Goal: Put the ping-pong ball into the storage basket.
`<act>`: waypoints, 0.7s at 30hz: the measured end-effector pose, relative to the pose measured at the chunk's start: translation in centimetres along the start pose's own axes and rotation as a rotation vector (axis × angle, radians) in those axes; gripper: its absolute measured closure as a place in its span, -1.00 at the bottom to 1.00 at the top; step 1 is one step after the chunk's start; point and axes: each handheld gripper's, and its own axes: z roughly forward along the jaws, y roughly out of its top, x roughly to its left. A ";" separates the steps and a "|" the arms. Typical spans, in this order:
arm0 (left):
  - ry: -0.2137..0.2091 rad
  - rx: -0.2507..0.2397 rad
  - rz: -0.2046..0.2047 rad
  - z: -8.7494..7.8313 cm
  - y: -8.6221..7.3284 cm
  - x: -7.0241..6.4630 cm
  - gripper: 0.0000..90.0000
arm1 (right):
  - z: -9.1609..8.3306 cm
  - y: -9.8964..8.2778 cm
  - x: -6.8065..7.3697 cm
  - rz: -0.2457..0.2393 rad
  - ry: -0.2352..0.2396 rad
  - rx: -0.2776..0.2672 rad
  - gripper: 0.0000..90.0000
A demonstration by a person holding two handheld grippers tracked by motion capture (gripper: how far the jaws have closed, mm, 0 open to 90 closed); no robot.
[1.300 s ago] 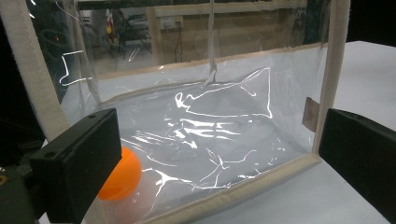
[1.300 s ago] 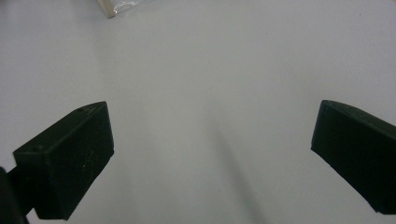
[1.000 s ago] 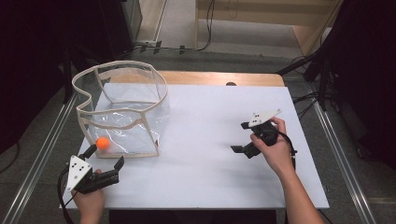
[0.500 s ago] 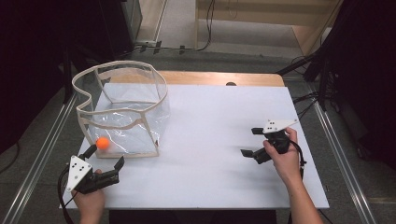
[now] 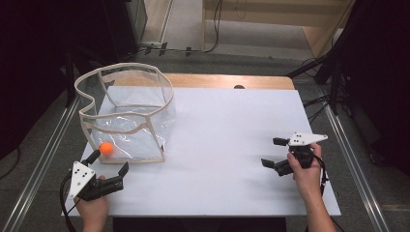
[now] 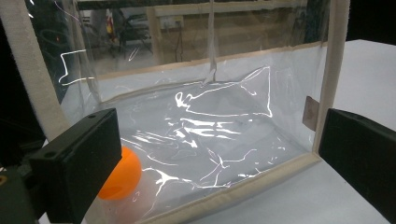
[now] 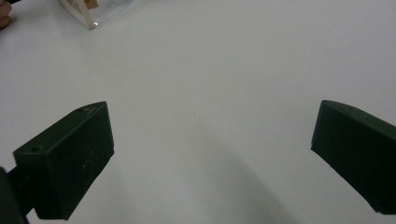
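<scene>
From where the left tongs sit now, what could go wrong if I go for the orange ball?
1. The orange ball lies inside the clear bag, behind its front wall; the open left tongs would likely hit plastic.
2. The bag looks light and may slide or collapse if pushed.
3. The right tongs, open, are too far away to steady it.

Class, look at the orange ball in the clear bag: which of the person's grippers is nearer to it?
Left. The left gripper sits just outside the bag beside the orange ball; the right gripper is across the table.

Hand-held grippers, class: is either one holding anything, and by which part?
Nothing is held. The left hand-held gripper is open near the clear bag with the orange ball; the right hand-held gripper is open over the bare table.
</scene>
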 end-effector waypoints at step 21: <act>0.000 0.003 0.005 0.0 0.0 -0.1 -1.00 | -2.9 -4.0 -0.9 0.067 -0.045 -0.106 -1.00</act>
